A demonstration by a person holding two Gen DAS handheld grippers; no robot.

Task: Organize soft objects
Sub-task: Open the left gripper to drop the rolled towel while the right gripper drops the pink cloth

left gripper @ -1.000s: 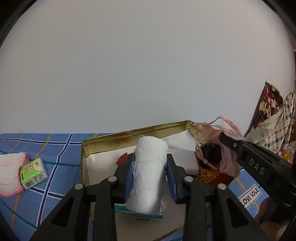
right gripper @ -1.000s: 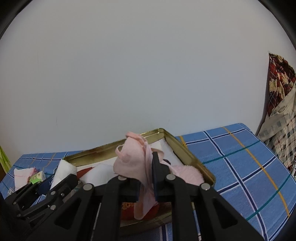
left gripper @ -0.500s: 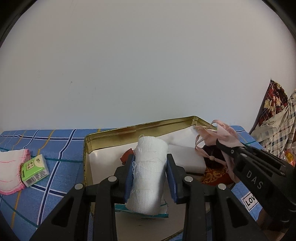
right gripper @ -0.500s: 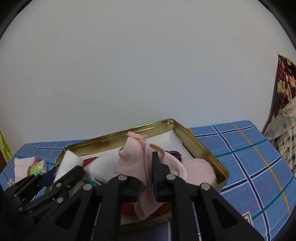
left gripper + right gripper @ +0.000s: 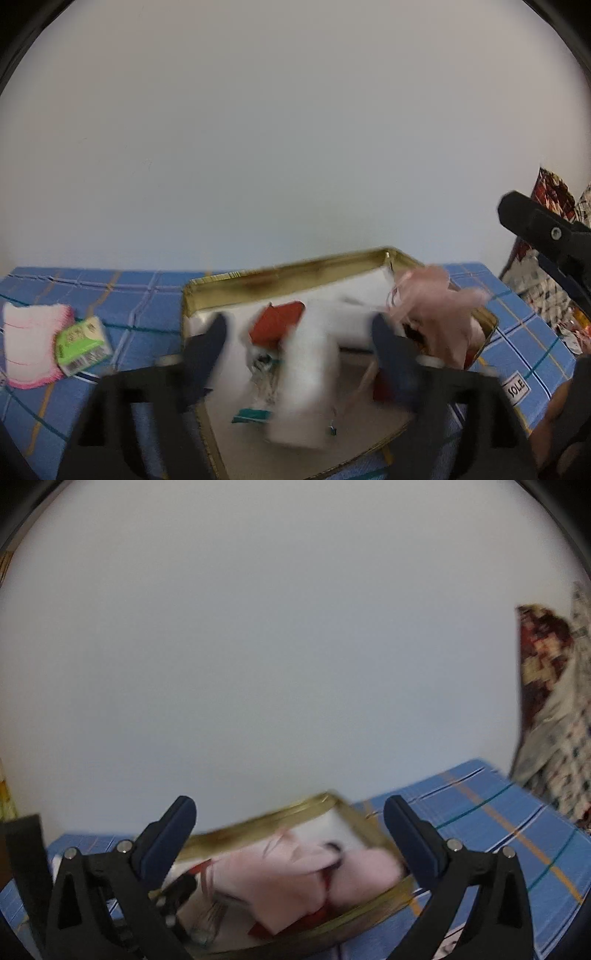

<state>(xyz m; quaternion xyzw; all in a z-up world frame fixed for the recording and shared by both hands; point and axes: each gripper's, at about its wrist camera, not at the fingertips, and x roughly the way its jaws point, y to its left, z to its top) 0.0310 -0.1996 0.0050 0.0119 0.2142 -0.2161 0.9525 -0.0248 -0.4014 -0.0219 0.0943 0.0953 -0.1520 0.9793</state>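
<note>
My left gripper point(image 5: 299, 325) has its jaws opening wide over the gold tin point(image 5: 288, 273). The white rolled cloth point(image 5: 306, 387) stands blurred between them, free of both pads. My right gripper point(image 5: 290, 805) is also opening, with nothing between its blue pads. The pink cloth point(image 5: 295, 871) lies in the tin point(image 5: 280, 816) just beyond and below it. In the left wrist view the pink cloth point(image 5: 439, 317) drapes over the tin's right end, and one finger point(image 5: 535, 229) of the right gripper hangs above it.
A red item point(image 5: 277, 325) and white padding lie inside the tin. On the blue plaid sheet point(image 5: 129, 295) to the left sit a green packet point(image 5: 81, 345) and a pink-edged white cloth point(image 5: 33, 343). Patterned fabrics point(image 5: 546, 686) hang at the right against the white wall.
Both grippers went from shut to open. The left let go of the white roll; the right dropped the pink cloth into the tin and rose away from it.
</note>
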